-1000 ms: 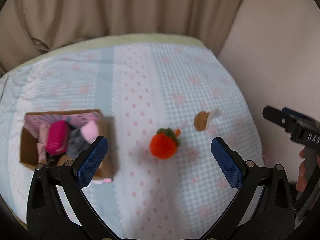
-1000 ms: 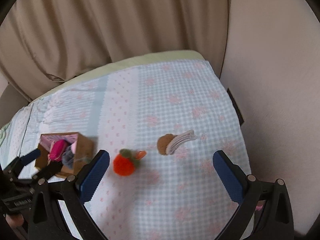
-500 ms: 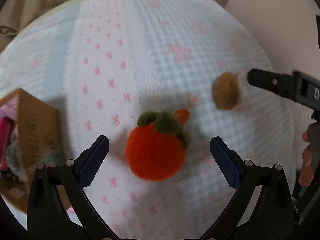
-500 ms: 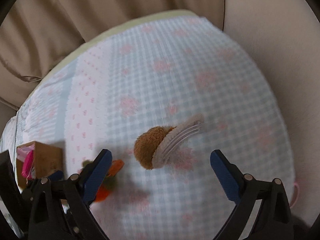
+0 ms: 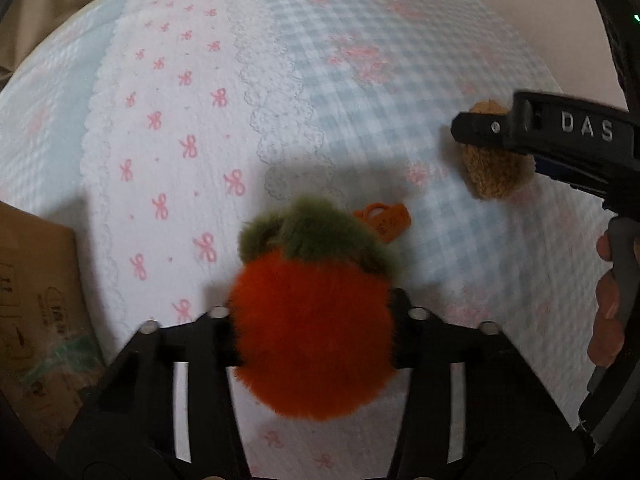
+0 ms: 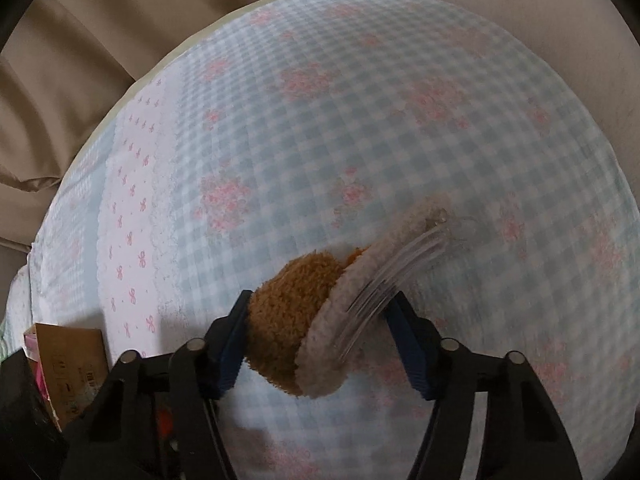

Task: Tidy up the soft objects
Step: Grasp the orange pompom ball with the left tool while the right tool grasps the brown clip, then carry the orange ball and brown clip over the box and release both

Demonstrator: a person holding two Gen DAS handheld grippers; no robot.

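Note:
A fluffy orange plush fruit (image 5: 316,340) with a green top and an orange tag (image 5: 384,218) lies on the patterned bedspread (image 5: 200,100). My left gripper (image 5: 316,320) is closed around it, the fingers buried in its fur. A brown plush piece with a cream pad and clear strap (image 6: 304,332) sits between the blue pads of my right gripper (image 6: 320,340), which press on both its sides. It also shows in the left wrist view (image 5: 494,168), with the right gripper (image 5: 520,136) over it.
A cardboard box (image 5: 36,300) stands at the left on the bed; it also shows in the right wrist view (image 6: 72,360) with pink items inside. Beige curtains (image 6: 80,60) hang behind the bed. A wall (image 5: 540,8) lies to the right.
Both grippers moved down and forward onto their objects. The left closed around the orange plush fruit; the right closed on the brown plush piece.

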